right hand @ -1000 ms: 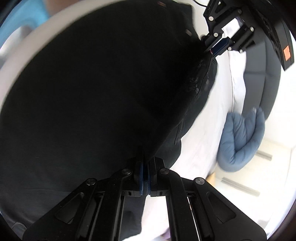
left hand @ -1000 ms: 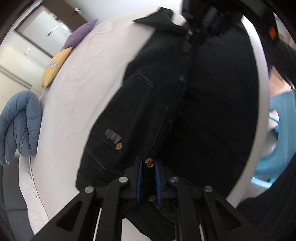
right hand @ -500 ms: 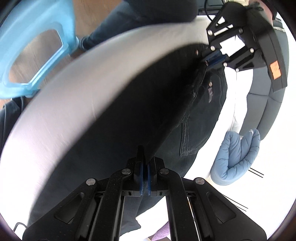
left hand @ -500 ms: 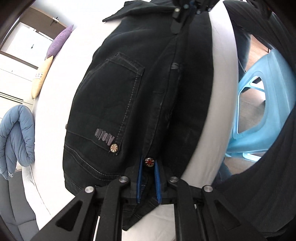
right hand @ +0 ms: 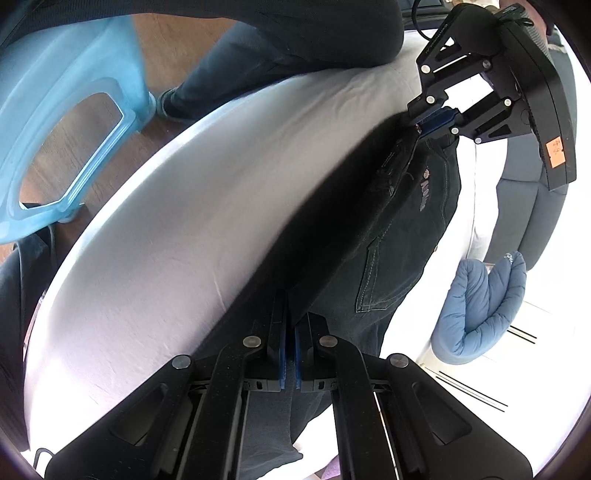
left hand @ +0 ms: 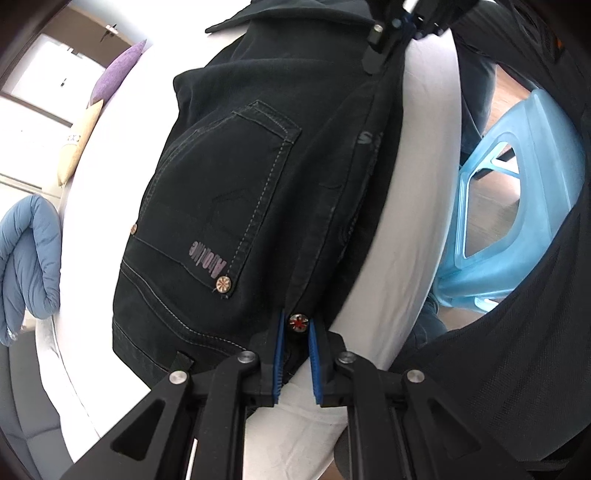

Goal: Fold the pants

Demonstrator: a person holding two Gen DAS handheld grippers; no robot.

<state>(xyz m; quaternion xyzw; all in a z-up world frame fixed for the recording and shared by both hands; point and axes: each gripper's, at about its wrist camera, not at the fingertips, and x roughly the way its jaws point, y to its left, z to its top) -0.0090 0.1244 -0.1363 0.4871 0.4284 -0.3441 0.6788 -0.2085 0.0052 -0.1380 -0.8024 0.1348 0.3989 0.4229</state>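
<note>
The black jeans (left hand: 236, 206) lie on a white-covered bed (left hand: 399, 236), back pocket up, folded lengthwise. My left gripper (left hand: 295, 328) is shut on the waistband by its red button. It also shows in the right wrist view (right hand: 436, 120), pinching that same end. My right gripper (right hand: 290, 325) is shut on the far end of the jeans (right hand: 402, 229). It shows at the top of the left wrist view (left hand: 402, 22). The fabric runs in a ridge between the two grippers, close to the bed's edge.
A light blue plastic stool (left hand: 517, 206) stands on the wooden floor beside the bed; it also shows in the right wrist view (right hand: 70, 122). A rolled blue quilt (left hand: 26, 266) and pillows (left hand: 92, 122) lie at the far side. The person's legs (right hand: 266, 44) stand by the edge.
Both grippers carried the held jeans across the bed toward its far side. The wide black spread has narrowed into a folded strip, baring white sheet on the stool side.
</note>
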